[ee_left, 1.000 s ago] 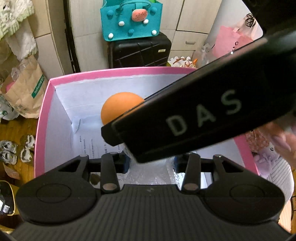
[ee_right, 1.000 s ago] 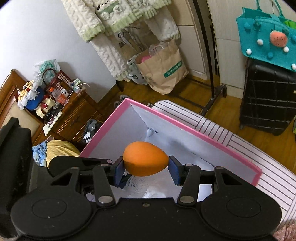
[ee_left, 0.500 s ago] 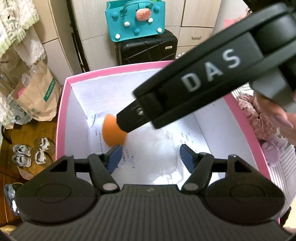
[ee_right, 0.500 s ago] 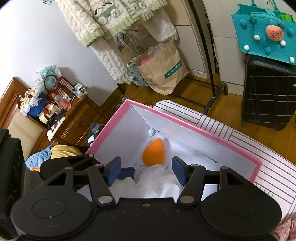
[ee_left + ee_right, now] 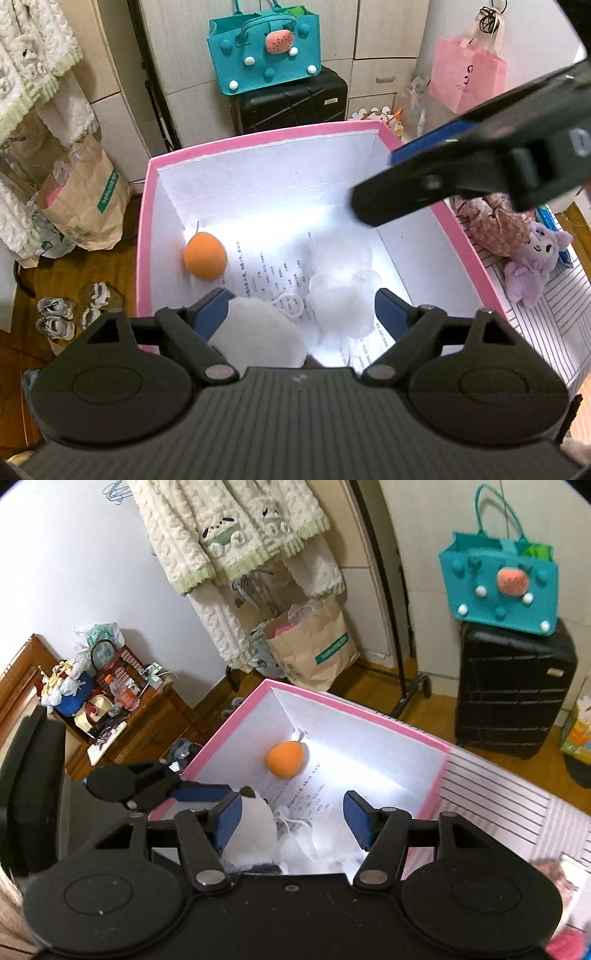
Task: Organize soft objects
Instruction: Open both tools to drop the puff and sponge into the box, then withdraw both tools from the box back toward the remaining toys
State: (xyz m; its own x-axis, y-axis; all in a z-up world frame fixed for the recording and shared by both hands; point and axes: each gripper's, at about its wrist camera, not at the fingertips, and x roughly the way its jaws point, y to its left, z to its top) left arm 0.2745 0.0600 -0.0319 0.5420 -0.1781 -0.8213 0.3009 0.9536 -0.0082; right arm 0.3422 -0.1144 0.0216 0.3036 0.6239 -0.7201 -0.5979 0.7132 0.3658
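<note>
I see the pink box walled on 4 sides, its top open. It sits on striped bedding. The orange ball lies in its far left corner, apart from both claws. My left gripper, just widening, holds nothing; the right gripper gapes empty, perhaps brushing white fluff.

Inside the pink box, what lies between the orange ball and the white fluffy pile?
Only printed paper lining the box floor lies between the orange ball and white fluffy pile, in the left wrist view.
</note>
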